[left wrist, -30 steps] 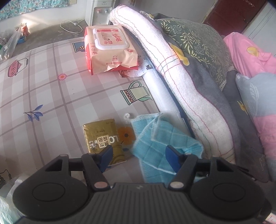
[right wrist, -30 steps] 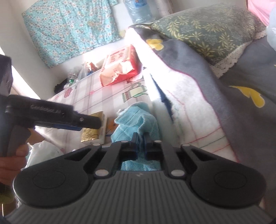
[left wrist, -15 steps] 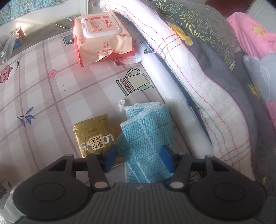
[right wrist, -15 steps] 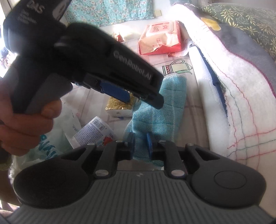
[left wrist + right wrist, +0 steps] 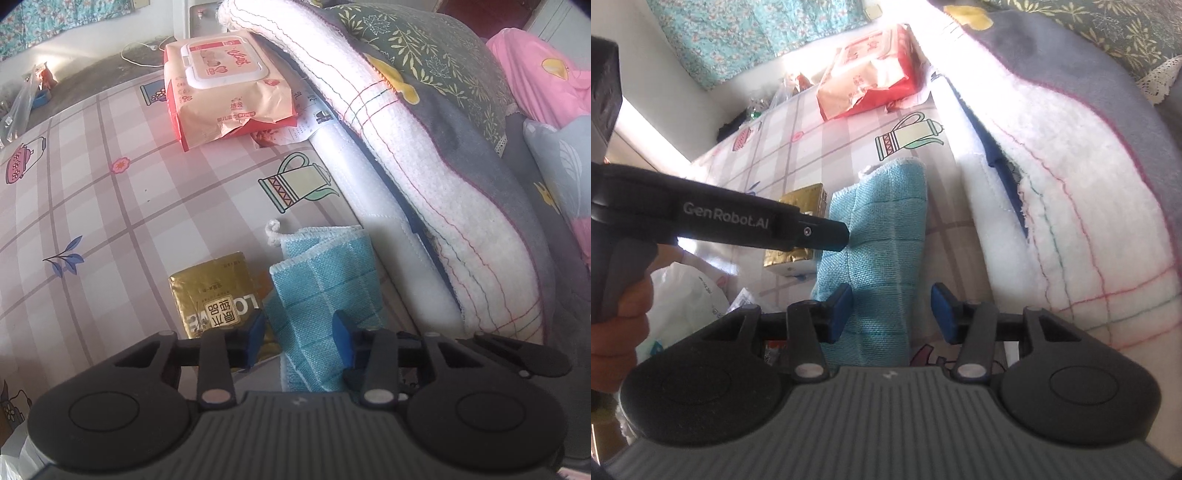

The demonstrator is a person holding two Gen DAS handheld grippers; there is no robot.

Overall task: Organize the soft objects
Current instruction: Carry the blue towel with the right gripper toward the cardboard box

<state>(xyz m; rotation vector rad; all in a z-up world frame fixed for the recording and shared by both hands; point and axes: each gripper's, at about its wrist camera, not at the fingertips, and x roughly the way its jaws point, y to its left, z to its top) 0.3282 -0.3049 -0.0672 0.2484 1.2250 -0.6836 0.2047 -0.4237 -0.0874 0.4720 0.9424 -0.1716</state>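
Right wrist view, "GenRobot.AI" on left tongs (image 5: 846, 236), closing around blue cloth (image 5: 875, 243), right tongs (image 5: 892, 310) releasing it.

wall: white (image 5: 657, 74) | hanging: teal floral cloth (image 5: 746, 33) | floor: grey (image 5: 92, 74) | light: sunlit

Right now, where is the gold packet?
In the left wrist view the gold packet lies on the checked cloth, low and left of centre, touching the blue towel's left edge.
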